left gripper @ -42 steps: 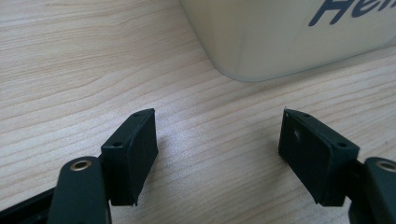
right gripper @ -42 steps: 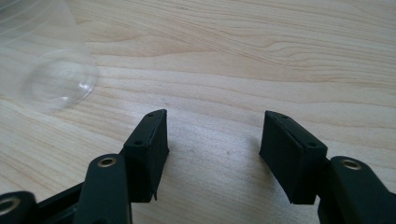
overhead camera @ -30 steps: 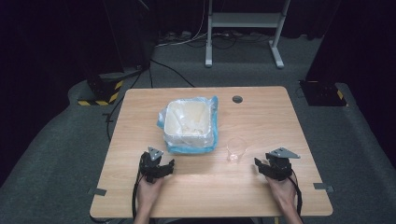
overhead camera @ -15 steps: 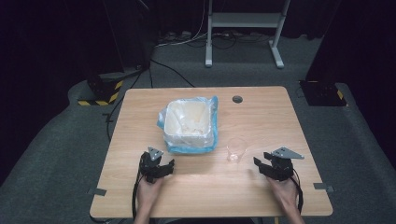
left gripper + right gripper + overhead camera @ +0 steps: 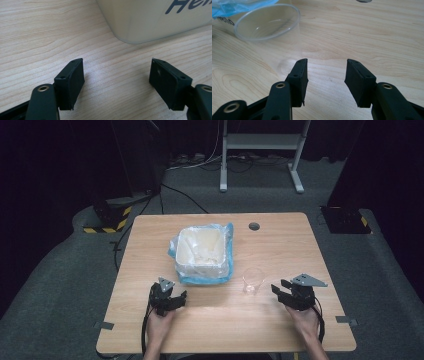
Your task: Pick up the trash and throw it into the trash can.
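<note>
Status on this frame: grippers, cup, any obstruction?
Left gripper open, empty. Right gripper open, jaws just been closing, nothing between. Cup upright, untouched. Bin beside it, path clear.

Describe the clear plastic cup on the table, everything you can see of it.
The clear plastic cup is see-through, round-rimmed and looks empty. It stands upright, mouth up, on the wooden table, just right of the bin lined with a blue bag and apart from it. The right hand-held gripper is nearby, jaws open, not touching it.

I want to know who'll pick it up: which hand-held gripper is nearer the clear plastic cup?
Right. The right hand-held gripper sits just right of the clear plastic cup; the left hand-held gripper lies farther left, below the white bag-lined bin.
</note>
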Motion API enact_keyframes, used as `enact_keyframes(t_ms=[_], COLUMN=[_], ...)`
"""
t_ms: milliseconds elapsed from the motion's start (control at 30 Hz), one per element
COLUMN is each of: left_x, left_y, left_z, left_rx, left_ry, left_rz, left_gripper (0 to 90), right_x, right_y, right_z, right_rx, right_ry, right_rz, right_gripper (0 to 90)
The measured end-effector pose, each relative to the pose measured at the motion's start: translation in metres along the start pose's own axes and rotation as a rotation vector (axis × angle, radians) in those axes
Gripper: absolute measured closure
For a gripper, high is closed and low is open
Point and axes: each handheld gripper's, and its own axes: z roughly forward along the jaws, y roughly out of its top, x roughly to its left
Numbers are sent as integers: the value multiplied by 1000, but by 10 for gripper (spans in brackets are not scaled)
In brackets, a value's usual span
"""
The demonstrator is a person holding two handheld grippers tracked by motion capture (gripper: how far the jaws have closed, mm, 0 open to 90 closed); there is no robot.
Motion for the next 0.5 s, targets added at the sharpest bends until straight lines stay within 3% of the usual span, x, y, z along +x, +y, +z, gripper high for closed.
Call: enact_keyframes(t_ms=[500], left_x=[0], left_y=[0], left_z=[0], left_rx=[0], left_ry=[0], left_rz=[0], left_gripper=[277], right_x=[3], right_y=[20], right_z=[-5], right_rx=[-20], right_ry=[19], right_rz=[-15], right_gripper=[527])
